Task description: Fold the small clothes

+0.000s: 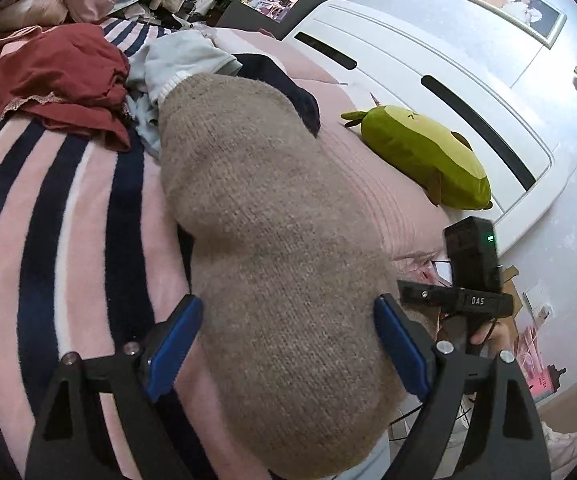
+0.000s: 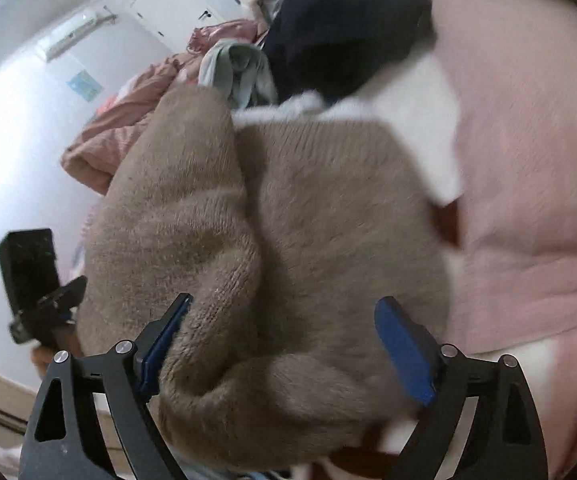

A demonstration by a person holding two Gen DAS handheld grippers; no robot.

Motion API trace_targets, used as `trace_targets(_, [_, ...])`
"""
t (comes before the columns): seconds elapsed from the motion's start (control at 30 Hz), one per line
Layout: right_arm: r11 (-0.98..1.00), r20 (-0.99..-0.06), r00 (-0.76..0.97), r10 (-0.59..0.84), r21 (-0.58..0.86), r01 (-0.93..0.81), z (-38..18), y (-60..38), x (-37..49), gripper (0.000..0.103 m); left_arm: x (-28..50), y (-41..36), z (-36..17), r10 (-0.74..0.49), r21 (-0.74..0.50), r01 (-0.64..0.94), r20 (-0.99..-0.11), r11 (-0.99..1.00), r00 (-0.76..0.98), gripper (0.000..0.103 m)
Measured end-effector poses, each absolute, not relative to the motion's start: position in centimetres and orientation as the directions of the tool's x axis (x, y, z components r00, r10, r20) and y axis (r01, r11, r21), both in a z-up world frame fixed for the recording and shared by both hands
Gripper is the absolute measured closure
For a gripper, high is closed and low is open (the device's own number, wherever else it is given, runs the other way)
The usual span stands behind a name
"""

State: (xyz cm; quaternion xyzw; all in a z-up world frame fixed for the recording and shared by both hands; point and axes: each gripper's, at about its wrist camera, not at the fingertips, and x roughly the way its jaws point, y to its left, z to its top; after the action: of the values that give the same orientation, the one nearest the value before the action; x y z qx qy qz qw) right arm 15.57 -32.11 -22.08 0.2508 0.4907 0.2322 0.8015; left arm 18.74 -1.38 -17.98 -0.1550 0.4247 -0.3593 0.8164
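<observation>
Here, in the left wrist view, a tan knitted sweater (image 1: 272, 248) lies on the bed, spread lengthwise over a blanket (image 1: 48, 208) striped in pink, navy and white. Its knit is fine and ribbed, slightly fuzzy, with a white trim at the far end. The left gripper (image 1: 288, 340) stands released, its blue-padded fingers (image 1: 174, 340) wide apart with the sweater's near end between them. Beyond the sweater lie a dark red garment (image 1: 52, 84) with lace edging, a pale blue garment (image 1: 184, 60) and a navy one (image 1: 288, 88). A green plush toy (image 1: 420, 152) rests near the white headboard (image 1: 428, 80). The right gripper (image 1: 464, 304) shows at the sweater's right edge, marked "DAS".

In the right wrist view, which is blurred, the same sweater (image 2: 288, 240) fills the centre, doubled over with a thick rolled fold running down its left half. The right gripper (image 2: 284, 344) is likewise released, fingers (image 2: 404, 348) spread over the bunched near edge. A pink cover (image 2: 528, 160) lies to the right. The left gripper (image 2: 36, 292) appears at the left edge; whether it is open cannot be told from here.
</observation>
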Motion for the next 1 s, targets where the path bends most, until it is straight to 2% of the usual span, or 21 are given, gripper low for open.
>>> trace_targets(0.13, [0.719, -0.623, 0.406, 0.669, 0.680, -0.140, -22.9, -30.0, 15.8, 0.015, 18.7, -0.6, -18.0, -0.714, -0.561, 0.443, -0.583, 0.699, 0.388, 0.018])
trace_targets(0.27, [0.660, -0.560, 0.390, 0.731, 0.727, -0.192, -22.4, -27.8, 16.1, 0.031, 18.6, 0.2, -18.0, -0.702, -0.552, 0.436, -0.592, 0.711, 0.395, 0.018])
trace_targets(0.33, [0.639, -0.540, 0.378, 0.752, 0.739, -0.216, -22.4, -27.0, 16.2, 0.034, 18.6, -0.3, -18.5, -0.670, -0.518, 0.427, -0.620, 0.741, 0.409, 0.018])
trace_targets(0.4, [0.669, -0.570, 0.377, 0.730, 0.708, -0.225, -22.1, -26.1, 16.5, 0.035, 18.9, -0.9, -19.2, -0.664, -0.510, 0.429, -0.621, 0.746, 0.416, 0.018])
trace_targets(0.47, [0.673, -0.581, 0.366, 0.727, 0.709, -0.211, -22.4, -26.6, 16.6, 0.035, 19.5, -0.7, -19.6, -0.695, -0.554, 0.420, -0.600, 0.719, 0.397, 0.017])
trace_targets(0.6, [0.660, -0.589, 0.321, 0.742, 0.725, -0.198, -22.8, -28.1, 17.1, 0.027, 20.6, 0.6, -19.3, -0.744, -0.620, 0.412, -0.564, 0.668, 0.358, 0.019])
trace_targets(0.67, [0.663, -0.595, 0.306, 0.743, 0.716, -0.219, -23.0, -28.3, 17.2, 0.027, 21.1, 1.2, -19.3, -0.726, -0.610, 0.394, -0.567, 0.687, 0.388, 0.022])
trace_targets(0.7, [0.660, -0.593, 0.302, 0.746, 0.717, -0.222, -23.0, -28.3, 17.3, 0.027, 21.2, 0.9, -19.4, -0.729, -0.613, 0.395, -0.570, 0.684, 0.379, 0.033])
trace_targets(0.77, [0.680, -0.615, 0.300, 0.729, 0.700, -0.218, -23.5, -27.4, 17.7, 0.035, 21.4, 0.3, -19.7, -0.738, -0.631, 0.383, -0.562, 0.675, 0.374, 0.038])
trace_targets(0.83, [0.689, -0.616, 0.322, 0.719, 0.690, -0.220, -23.2, -26.8, 17.8, 0.043, 21.2, -0.1, -19.2, -0.730, -0.620, 0.387, -0.561, 0.683, 0.389, 0.049])
trace_targets(1.0, [0.690, -0.588, 0.365, 0.721, 0.659, -0.300, -20.6, -25.7, 16.7, 0.055, 19.8, 0.7, -15.9, -0.721, -0.563, 0.450, -0.534, 0.693, 0.441, 0.057])
